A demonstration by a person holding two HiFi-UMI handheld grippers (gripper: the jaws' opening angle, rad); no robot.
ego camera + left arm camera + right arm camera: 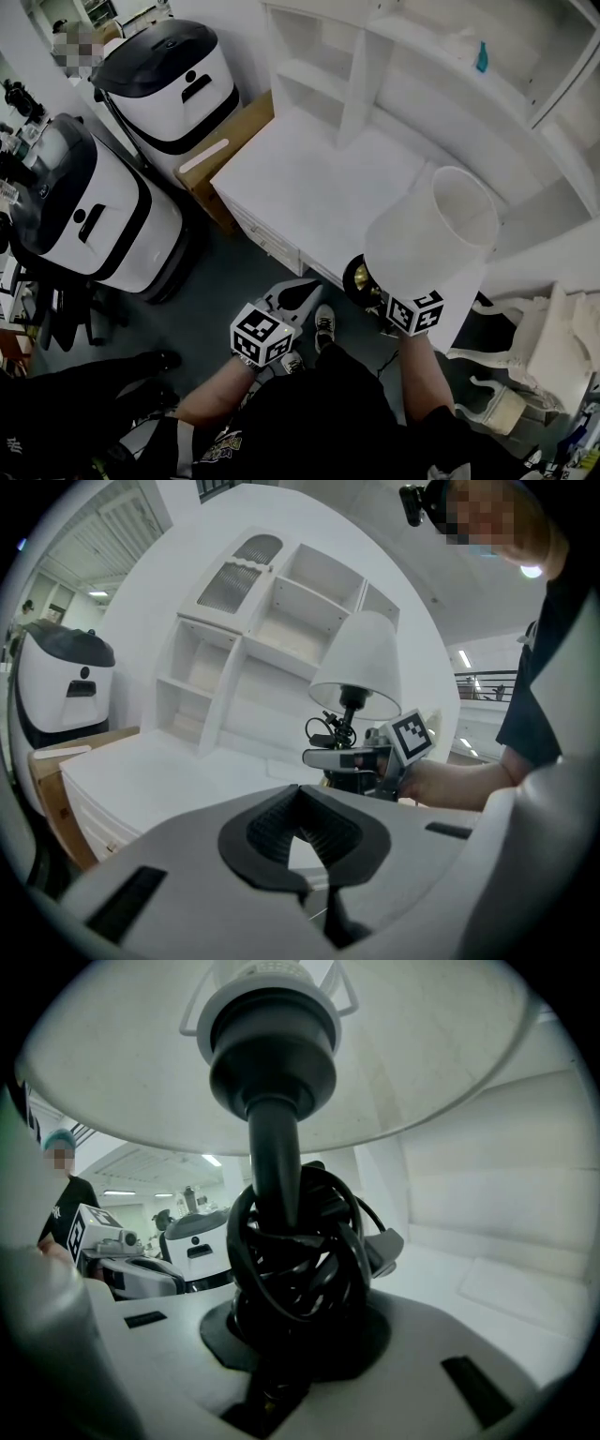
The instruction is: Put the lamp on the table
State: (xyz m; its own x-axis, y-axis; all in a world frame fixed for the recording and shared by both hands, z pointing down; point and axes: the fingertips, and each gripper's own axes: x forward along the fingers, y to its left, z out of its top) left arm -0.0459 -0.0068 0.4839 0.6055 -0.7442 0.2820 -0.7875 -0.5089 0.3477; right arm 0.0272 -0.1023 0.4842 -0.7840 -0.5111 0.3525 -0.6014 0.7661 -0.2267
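With the left gripper [300, 803] closed and empty, the right gripper [281, 1340], half-closed on the cord-wrapped stem, holds the lamp [436, 234] at the table's [309, 187] near right edge, where its base could clip the edge or slip on the cord [300, 1241].

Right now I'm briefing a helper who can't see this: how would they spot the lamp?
Find the white desk with shelves. Near its right front edge, the right gripper holds the lamp by its black stem. Nothing else has a white cone shade and a coiled black cord.
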